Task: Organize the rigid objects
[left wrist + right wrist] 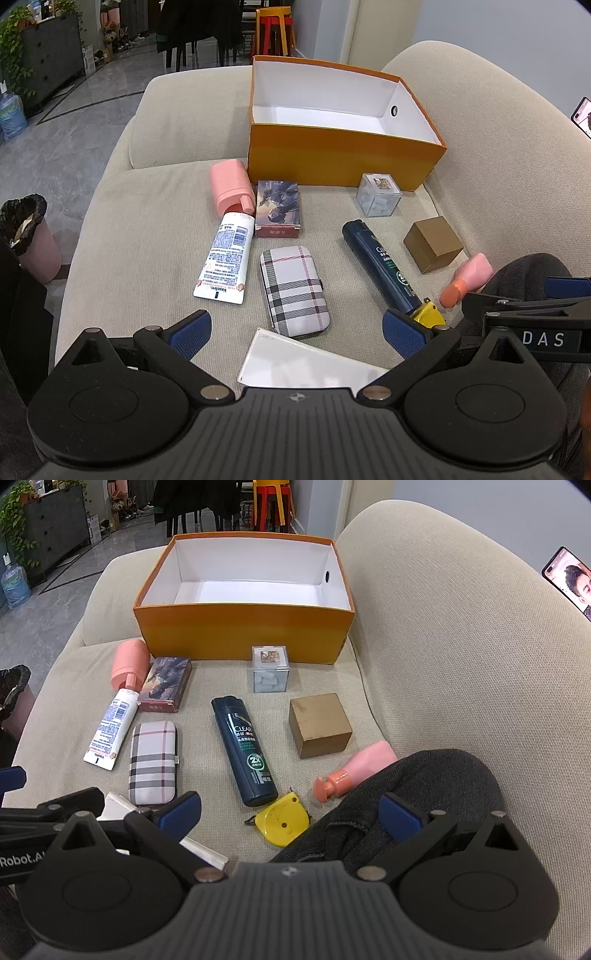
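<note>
An empty orange box (pixel 343 162) (pixel 240 633) stands at the back of the beige sofa seat. In front of it lie a pink pump container (pixel 231 186) (pixel 129 662), a white tube (pixel 225 258) (pixel 109 731), a picture card box (pixel 277 208) (pixel 166 688), a plaid case (pixel 293 291) (pixel 153 762), a dark shampoo bottle (pixel 380 262) (pixel 243 749), a clear cube (pixel 378 195) (pixel 269 670), a brown cube (pixel 432 243) (pixel 319 723), a pink bottle (pixel 467 280) (pixel 354 770), a yellow tape measure (pixel 430 314) (pixel 282 821) and a white flat box (pixel 295 363) (pixel 199 849). My left gripper (pixel 297 334) and right gripper (pixel 291 812) are open and empty, above the near items.
A person's dark-trousered knee (pixel 424 786) lies at the right front. A phone (pixel 570 579) rests on the sofa back. A pink bin with a black bag (pixel 29 236) stands on the floor at the left.
</note>
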A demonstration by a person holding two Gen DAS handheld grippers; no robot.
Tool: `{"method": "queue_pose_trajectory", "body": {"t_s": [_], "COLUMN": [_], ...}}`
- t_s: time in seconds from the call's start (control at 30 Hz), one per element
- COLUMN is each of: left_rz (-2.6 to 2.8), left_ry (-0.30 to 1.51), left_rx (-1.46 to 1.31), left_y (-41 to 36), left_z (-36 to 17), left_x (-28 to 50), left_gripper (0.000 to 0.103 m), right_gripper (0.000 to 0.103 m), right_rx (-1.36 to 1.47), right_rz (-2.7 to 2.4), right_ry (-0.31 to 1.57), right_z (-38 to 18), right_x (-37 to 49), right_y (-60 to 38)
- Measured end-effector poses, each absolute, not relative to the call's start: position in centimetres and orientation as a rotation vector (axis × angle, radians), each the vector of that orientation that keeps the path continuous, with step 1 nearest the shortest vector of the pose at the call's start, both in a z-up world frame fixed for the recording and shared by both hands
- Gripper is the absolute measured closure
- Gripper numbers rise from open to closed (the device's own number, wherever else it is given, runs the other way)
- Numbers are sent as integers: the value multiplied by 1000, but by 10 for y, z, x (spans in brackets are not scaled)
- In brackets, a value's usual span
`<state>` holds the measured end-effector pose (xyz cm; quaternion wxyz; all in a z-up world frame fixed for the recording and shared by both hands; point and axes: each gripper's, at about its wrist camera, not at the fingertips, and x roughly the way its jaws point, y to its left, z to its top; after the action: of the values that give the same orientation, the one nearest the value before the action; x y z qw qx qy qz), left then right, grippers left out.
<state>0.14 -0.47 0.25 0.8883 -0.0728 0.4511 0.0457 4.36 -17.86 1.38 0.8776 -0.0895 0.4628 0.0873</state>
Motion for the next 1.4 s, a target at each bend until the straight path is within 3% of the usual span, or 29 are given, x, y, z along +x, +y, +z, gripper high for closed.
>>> {"method": "queue_pose_trajectory", "body": {"t_s": [1.4], "left_rz": [89], "left_ry": [932], "left_rx": [-154], "left_y": [-5], "left_z": [2], "left_x": [-2], "left_gripper": [0], "right_gripper": [2], "right_rx": [-191], "right_rz": [178], "right_ry": [963], "right_z": [14], "right_x": [43], "right_y": [-178]}}
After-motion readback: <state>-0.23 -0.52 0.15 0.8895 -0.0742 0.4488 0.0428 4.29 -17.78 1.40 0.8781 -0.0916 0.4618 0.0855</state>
